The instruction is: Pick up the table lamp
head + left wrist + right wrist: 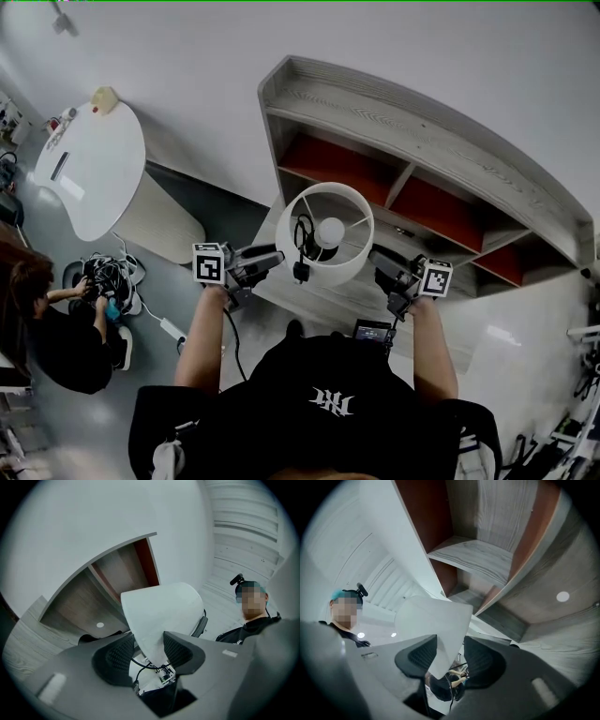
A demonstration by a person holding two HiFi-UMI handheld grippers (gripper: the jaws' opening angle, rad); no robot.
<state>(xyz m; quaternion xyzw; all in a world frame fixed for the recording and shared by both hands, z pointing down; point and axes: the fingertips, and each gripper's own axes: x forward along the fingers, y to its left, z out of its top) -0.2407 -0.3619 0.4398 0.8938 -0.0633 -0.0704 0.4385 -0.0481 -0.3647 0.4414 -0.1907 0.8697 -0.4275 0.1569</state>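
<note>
The table lamp (325, 232) has a white drum shade, a round bulb (329, 230) inside and a black cord (302, 251) hanging at its left. It hangs in front of me, above the low shelf top, held by the shade from both sides. My left gripper (274, 260) is shut on the shade's left wall. The left gripper view shows the white shade (161, 616) pinched between the left gripper's (149, 651) pads. My right gripper (381, 263) is shut on the right wall. There the shade (433, 618) runs down between the right gripper's (449, 656) pads. The lamp's base is hidden.
A grey wooden shelf unit (422, 141) with red back panels stands right behind the lamp. A white rounded table (94, 159) is at the far left. A person (56, 328) sits on the floor at left beside a heap of cables (108, 277).
</note>
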